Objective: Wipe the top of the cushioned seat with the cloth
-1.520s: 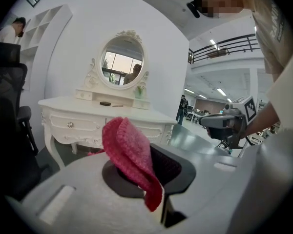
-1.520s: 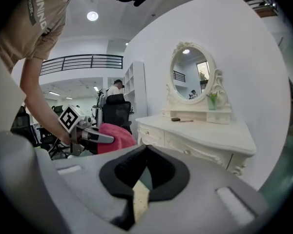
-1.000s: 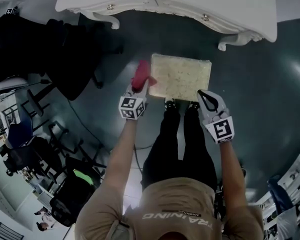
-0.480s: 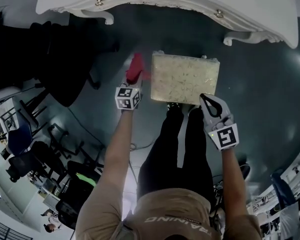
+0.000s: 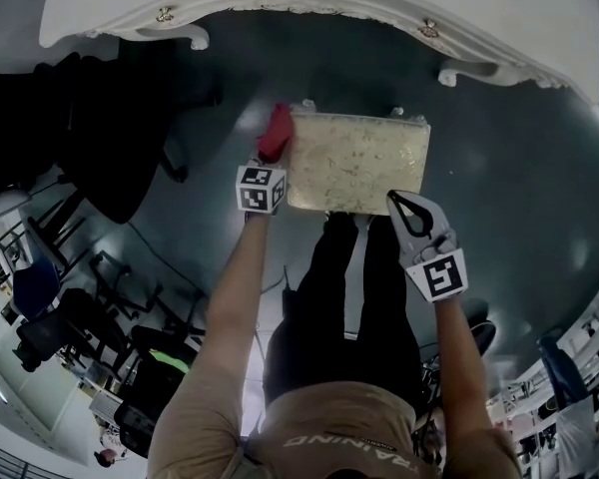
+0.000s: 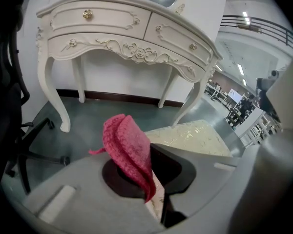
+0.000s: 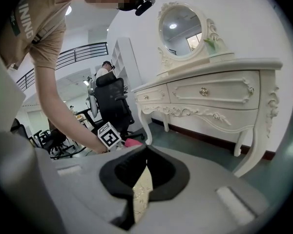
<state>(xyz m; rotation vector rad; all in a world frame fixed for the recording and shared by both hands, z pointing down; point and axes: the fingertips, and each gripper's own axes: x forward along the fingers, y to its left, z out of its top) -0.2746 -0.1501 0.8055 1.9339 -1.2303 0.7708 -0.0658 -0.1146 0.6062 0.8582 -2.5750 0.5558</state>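
Nearest the person's legs (image 5: 344,277), the right gripper (image 7: 145,150) has its jaws closed tip to tip with nothing between them. It hangs over the seat's near right corner, and a sliver of the patterned fabric shows through the slit behind the tips. The left gripper (image 5: 275,161) is clamped on the cloth (image 6: 129,147), a folded pink wad standing up out of its jaws. It sits just off the left edge of the seat (image 5: 357,163), toward the far left corner. Whether it touches the cushion cannot be told. The wipe looks about to begin rather than under way, since the cloth is not yet on the top. To do it well, the left gripper should probably tip so the loose fold lies flat on the fabric instead of pointing up, then sweep rightward in overlapping passes from the far edge to the near one, keeping the hard jaw tips off the cushion. The right gripper would do best clear of the path, or steadying the near corner. Bare floor (image 5: 499,158) gives room on the right. On the left the office chair (image 5: 130,128) stands near, and beyond the seat's far edge the dressing table (image 6: 127,28) overhangs, so far strokes should stay low and short.
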